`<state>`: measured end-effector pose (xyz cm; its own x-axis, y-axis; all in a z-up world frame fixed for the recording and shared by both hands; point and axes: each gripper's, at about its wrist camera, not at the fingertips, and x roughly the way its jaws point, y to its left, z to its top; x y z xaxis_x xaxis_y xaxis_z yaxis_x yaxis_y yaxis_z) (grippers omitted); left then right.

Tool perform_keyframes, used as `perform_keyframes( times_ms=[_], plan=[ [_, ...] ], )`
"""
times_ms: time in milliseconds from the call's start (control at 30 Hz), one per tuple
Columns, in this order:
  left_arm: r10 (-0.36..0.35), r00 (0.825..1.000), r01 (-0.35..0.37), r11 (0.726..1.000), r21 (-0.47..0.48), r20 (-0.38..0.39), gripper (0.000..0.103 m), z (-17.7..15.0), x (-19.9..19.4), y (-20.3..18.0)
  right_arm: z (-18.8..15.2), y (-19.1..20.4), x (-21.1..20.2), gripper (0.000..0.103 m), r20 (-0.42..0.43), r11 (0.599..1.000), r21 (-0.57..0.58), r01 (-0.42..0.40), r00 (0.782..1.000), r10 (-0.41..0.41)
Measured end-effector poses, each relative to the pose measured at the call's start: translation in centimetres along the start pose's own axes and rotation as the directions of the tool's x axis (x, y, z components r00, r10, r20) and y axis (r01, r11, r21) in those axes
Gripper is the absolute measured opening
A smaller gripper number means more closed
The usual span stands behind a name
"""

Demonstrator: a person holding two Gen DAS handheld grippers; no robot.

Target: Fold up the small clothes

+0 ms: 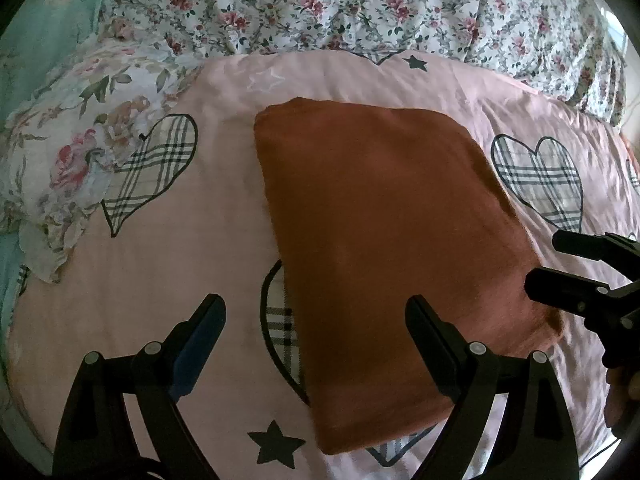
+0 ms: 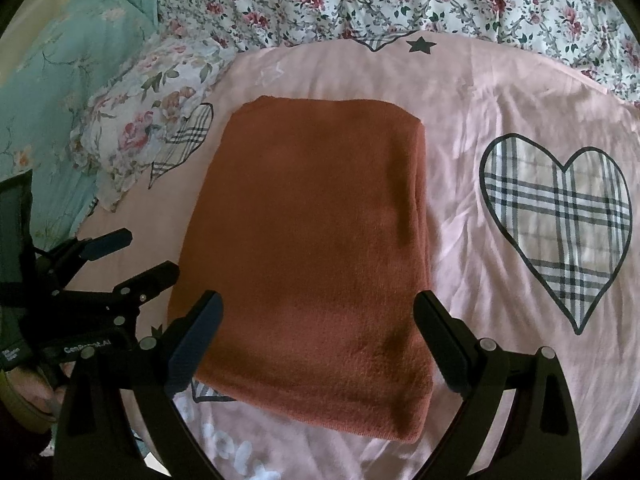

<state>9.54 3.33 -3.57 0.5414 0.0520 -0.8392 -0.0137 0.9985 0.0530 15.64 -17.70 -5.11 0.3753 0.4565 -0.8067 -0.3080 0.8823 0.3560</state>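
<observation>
A rust-orange knit garment (image 1: 384, 248) lies folded into a flat rectangle on the pink bedsheet (image 1: 192, 264); it also shows in the right wrist view (image 2: 312, 248). My left gripper (image 1: 316, 312) is open and empty, held over the garment's near left edge. My right gripper (image 2: 318, 308) is open and empty, held over the garment's near end. The right gripper also shows at the right edge of the left wrist view (image 1: 560, 268), beside the garment's right corner. The left gripper shows at the left of the right wrist view (image 2: 140, 256), open.
The pink sheet (image 2: 500, 120) carries plaid hearts (image 2: 556, 220) and dark stars. A flowered white quilt (image 1: 360, 4) is bunched along the back. A flowered pillow (image 1: 80, 152) and mint bedding (image 2: 60, 80) lie at the left.
</observation>
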Motion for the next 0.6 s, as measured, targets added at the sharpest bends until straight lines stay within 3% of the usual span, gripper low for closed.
perform_keyframes(
  times_ms=[333,600],
  plan=[
    [0.032,0.999,-0.032,0.999,0.012,0.042,0.092,-0.09,-0.69,-0.52,-0.16,-0.05,-0.33,0.096,0.01,1.0,0.003,-0.001,1.0,0.0],
    [-0.026,1.0,0.026,0.999,-0.033,-0.007,0.092,-0.45,0.05,-0.55,-0.43,0.06,0.14,0.096,0.012,1.0,0.001,0.003,1.0,-0.003]
  ],
)
